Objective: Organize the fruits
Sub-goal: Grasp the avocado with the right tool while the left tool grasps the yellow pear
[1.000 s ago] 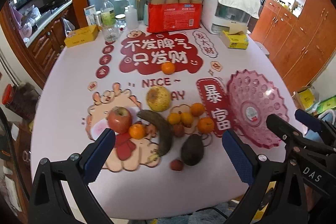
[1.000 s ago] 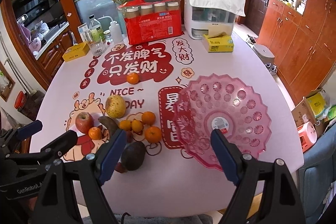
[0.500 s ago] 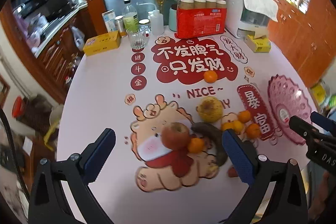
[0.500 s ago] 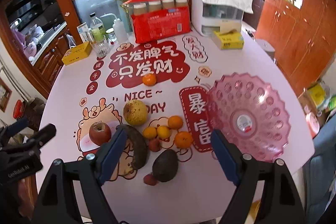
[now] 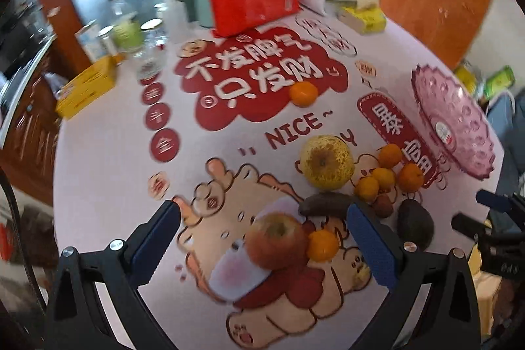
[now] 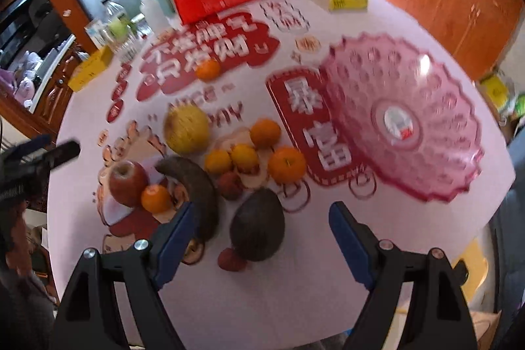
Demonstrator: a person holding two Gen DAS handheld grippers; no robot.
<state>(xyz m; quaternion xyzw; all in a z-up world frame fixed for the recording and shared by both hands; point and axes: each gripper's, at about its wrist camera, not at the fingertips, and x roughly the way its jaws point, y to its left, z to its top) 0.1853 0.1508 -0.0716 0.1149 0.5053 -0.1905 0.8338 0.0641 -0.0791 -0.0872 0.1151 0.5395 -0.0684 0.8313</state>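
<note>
I have both tongs spread wide with nothing in them: the left tongs (image 5: 262,232) hover over the red apple (image 5: 277,240), which sits between their blue pads with one small orange (image 5: 323,245) touching its right side, and the right tongs (image 6: 259,238) frame the dark avocado (image 6: 257,225) just ahead of them. The apple is blotchy red with a yellowish top; the avocado is dull and near black; a blackened banana (image 6: 193,186) curves ahead of my right tongs' left pad. Beyond it I count one rough yellow pear (image 6: 187,133), a cluster of four small oranges (image 6: 287,164), two small reddish lychee-like fruits (image 6: 231,259), and one more lone orange (image 6: 207,69) far ahead on the red print, six oranges in all. One pink scalloped plastic fruit plate (image 6: 398,120) lies ahead and right of the right tongs, holding no fruit. The bench (image 6: 229,300) cover reads "NICE~" (image 5: 297,128) in red, with large white Chinese characters on red patches. Far ahead stand one red carton pack (image 5: 254,0) and two yellow boxes (image 5: 87,87); their print is too blurred to read.
</note>
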